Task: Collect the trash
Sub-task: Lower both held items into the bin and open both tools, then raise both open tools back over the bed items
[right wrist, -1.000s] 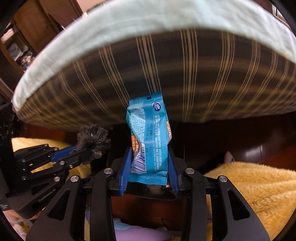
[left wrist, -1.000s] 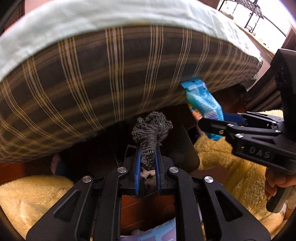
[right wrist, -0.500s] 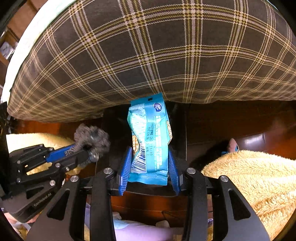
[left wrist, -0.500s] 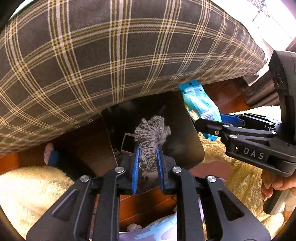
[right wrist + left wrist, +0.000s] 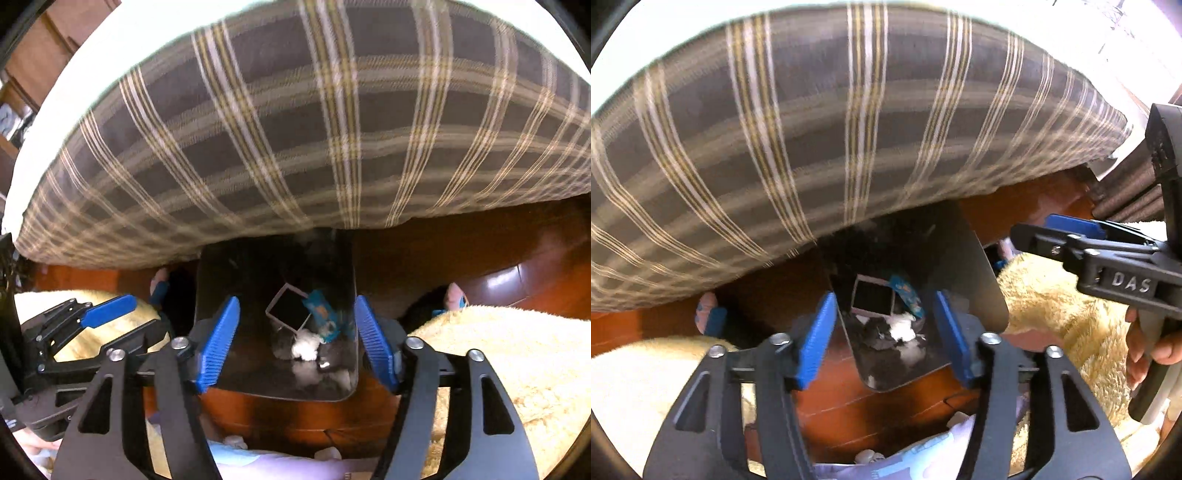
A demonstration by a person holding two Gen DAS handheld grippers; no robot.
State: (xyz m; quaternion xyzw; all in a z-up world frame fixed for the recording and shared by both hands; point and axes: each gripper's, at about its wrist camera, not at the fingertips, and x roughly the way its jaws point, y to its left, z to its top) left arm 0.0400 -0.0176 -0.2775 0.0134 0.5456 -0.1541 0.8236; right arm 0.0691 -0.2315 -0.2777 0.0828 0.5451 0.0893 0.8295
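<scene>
A black trash bin (image 5: 975, 280) stands on the wooden floor below both grippers; its rim also shows in the right wrist view (image 5: 349, 280). Inside lie a blue snack wrapper (image 5: 905, 295) (image 5: 323, 314), a white crumpled wad (image 5: 903, 328) (image 5: 304, 345), a dark square card with a pale frame (image 5: 871, 299) (image 5: 290, 310) and a grey lump. My left gripper (image 5: 884, 332) is open and empty above the bin. My right gripper (image 5: 299, 343) is open and empty above it too, and shows at the right of the left wrist view (image 5: 1071, 236).
A bed with a brown plaid cover (image 5: 849, 129) (image 5: 332, 129) overhangs behind the bin. Fluffy yellow rugs (image 5: 1052, 314) (image 5: 498, 362) lie on both sides on the red-brown wooden floor (image 5: 849, 406). A pale purple package (image 5: 277, 465) lies near the bottom edge.
Both grippers have opened. The grey yarn ball left my left gripper and the blue wrapper left my right gripper; the wrapper now lies in the bin.
</scene>
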